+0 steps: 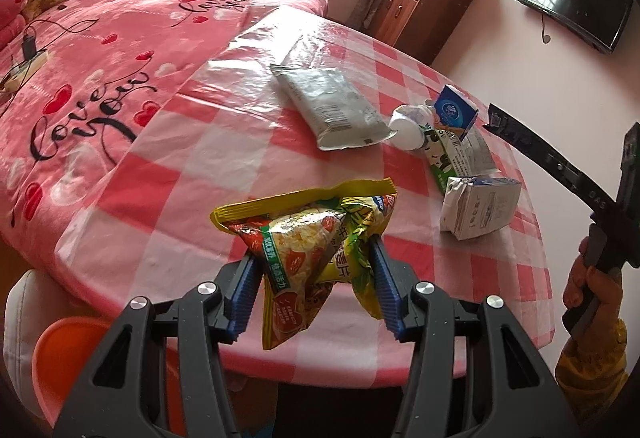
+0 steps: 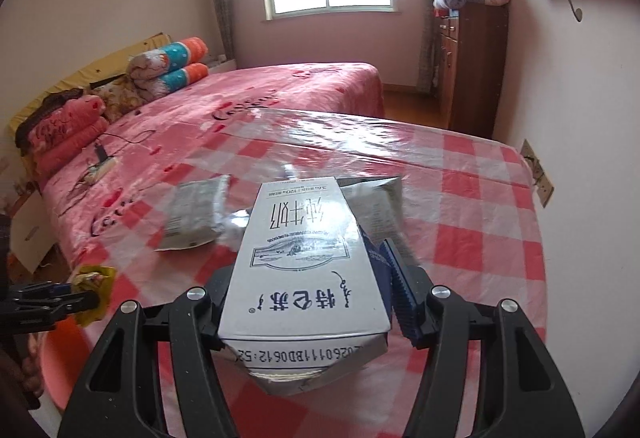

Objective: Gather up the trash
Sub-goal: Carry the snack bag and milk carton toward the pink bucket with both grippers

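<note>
From the left wrist camera, the left gripper (image 1: 316,278) is squeezing a yellow snack bag (image 1: 310,246) between its two blue pads. The bag is hanging above the near edge of the table (image 1: 192,165), which has a pink checked cloth. The bag looks light, crinkly and soft, so it can bend and slip; holding it across the middle, as now, seems the safest way. More trash is lying on the table: a silver pouch (image 1: 332,105), a white crumpled carton (image 1: 478,209), a green and white carton (image 1: 444,153) and a small blue box (image 1: 456,109). An orange bucket (image 1: 68,362) is sitting below the table edge, under the left gripper. Only its rim is showing, so I cannot tell what is in it. The right gripper is reaching in from the right side.

From the right wrist camera, the right gripper (image 2: 308,302) is holding a white milk carton (image 2: 306,278) between its fingers, up above the table. The carton looks light and empty, with stiff flat sides and a squashed end. Gripping its flat sides should hold it well. A pink bucket (image 2: 60,370) is showing at the lower left, and its inside is hidden too. The silver pouch is lying farther back on the cloth.
</note>
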Motion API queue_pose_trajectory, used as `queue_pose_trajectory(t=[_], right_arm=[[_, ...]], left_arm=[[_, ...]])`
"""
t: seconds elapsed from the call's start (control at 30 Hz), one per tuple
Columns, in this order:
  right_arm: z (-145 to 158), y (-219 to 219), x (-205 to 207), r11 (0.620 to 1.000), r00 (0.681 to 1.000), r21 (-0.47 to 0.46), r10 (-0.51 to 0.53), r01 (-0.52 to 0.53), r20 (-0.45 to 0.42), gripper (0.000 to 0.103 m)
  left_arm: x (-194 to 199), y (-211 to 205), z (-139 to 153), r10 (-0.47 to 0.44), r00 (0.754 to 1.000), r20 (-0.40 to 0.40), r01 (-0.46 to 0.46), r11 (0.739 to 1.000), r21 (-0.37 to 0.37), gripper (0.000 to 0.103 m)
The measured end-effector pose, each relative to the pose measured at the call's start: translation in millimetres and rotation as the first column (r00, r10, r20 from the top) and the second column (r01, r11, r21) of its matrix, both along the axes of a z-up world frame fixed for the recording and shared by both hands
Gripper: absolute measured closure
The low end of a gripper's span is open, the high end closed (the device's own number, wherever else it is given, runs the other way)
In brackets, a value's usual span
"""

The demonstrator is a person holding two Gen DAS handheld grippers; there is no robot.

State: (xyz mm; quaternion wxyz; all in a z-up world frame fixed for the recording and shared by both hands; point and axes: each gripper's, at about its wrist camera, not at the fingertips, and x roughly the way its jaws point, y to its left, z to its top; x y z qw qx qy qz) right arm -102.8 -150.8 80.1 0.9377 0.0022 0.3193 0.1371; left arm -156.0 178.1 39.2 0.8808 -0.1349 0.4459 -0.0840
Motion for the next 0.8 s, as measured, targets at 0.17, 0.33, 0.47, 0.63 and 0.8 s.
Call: queue_pose_trajectory(t=[0.17, 0.33, 0.47, 0.63, 0.8], right_arm=[[6.0, 28.4, -20.2, 0.995, 0.996, 0.034, 0.09, -0.089, -0.017, 0.041], [10.1, 71.8, -39.8, 0.975, 0.976, 0.065, 0.216, -0.213, -0.036, 0.041], [12.8, 112.6, -55.6, 0.943, 0.944, 0.082, 0.326, -0.322, -0.05, 0.041], [4.7, 174.9, -80.3, 0.881, 0.876, 0.071, 0.472, -0.467, -0.098, 0.041], [-12.5, 231.0, -106.0, 0.801, 0.788, 0.057, 0.597, -0.596, -0.154, 0.041]], left_arm=[[-17.2, 14.2, 0.1, 0.026, 1.0, 0.002, -0.026, 1.0, 0.001, 0.05], [-37.8, 33.3, -0.2, 0.067, 0.998, 0.0, -0.067, 0.998, 0.007, 0.05], [-59.3, 54.4, -3.9, 0.115, 0.993, -0.013, -0.115, 0.993, 0.011, 0.05], [-88.3, 83.4, -15.7, 0.181, 0.982, -0.053, -0.18, 0.983, 0.02, 0.05], [-119.0, 118.6, -39.7, 0.272, 0.955, -0.115, -0.27, 0.962, 0.027, 0.05]])
